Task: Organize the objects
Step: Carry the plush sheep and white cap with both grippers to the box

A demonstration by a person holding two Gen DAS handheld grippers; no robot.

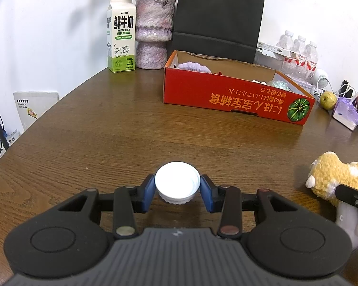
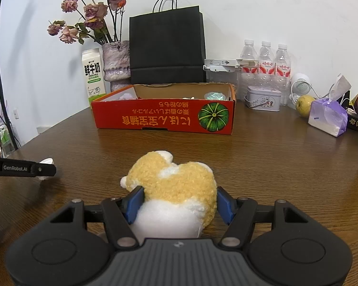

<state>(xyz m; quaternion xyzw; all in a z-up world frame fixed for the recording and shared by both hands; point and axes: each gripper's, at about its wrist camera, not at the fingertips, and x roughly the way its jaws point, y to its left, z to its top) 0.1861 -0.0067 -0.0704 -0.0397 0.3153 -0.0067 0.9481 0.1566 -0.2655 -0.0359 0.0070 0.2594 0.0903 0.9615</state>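
A small white ribbed cup (image 1: 177,181) sits between the blue pads of my left gripper (image 1: 176,182), which is shut on it just above the brown table (image 1: 107,131). In the right wrist view, my right gripper (image 2: 179,193) is shut on a yellow and white plush toy (image 2: 174,186), its pads pressed into both sides. The plush toy (image 1: 334,176) also shows at the right edge of the left wrist view. An open red cardboard box (image 2: 164,116) (image 1: 226,95) lies farther back, with a few small items inside. One finger of the left gripper (image 2: 23,168) shows at the left, partly hiding the white cup (image 2: 46,161).
Behind the box stand a milk carton (image 1: 120,35), a purple vase (image 1: 152,33) with dried roses and a black paper bag (image 2: 167,47). At the back right are water bottles (image 2: 266,59), a tin (image 2: 263,97), a pear (image 2: 303,104) and a tissue pack (image 2: 328,116).
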